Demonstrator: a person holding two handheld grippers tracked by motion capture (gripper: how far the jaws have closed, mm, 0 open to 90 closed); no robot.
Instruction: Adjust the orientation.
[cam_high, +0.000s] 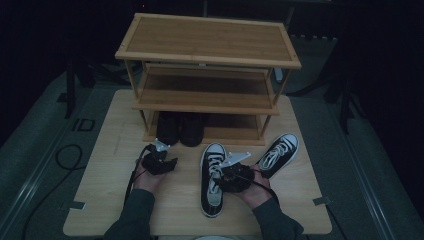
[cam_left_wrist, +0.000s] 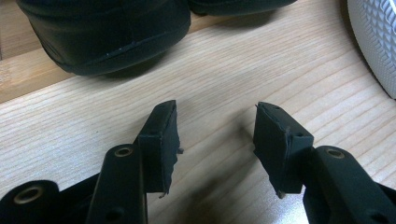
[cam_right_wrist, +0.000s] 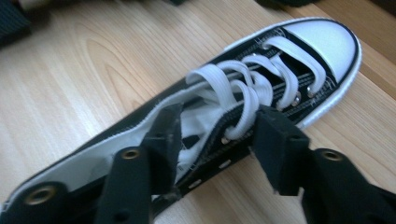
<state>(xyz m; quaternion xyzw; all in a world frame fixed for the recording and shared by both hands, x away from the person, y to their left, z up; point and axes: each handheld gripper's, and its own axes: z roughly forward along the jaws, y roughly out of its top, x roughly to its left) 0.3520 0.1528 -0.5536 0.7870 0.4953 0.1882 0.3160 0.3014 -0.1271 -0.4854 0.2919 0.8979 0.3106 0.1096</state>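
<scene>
- The landmark here is the bamboo shoe rack (cam_high: 207, 75), standing at the far end of the wooden counter (cam_high: 100, 200).
- In front of the rack, near its right half, a black-and-white sneaker (cam_high: 213, 177) lies flat on the counter, toe cap pointing at the rack.
- The right hand-held gripper (cam_high: 231, 172) is on that sneaker: in the right gripper view one jaw sits inside the shoe's opening and the other outside its laced side wall, so the wall (cam_right_wrist: 219, 149) is between them. Whether the pads press on it, I cannot tell.
- A second matching sneaker (cam_high: 280, 152) lies just right of the first, angled towards the rack's front right leg.
- A pair of dark shoes (cam_high: 181, 129) sits on the rack's bottom shelf, left of centre.
- The left hand-held gripper (cam_high: 161, 161) hovers in front of those dark shoes, jaws spread wide with nothing between them; the left gripper view shows bare counter (cam_left_wrist: 219, 74) under the gap and a dark shoe's toe (cam_left_wrist: 107, 32) just beyond.
</scene>
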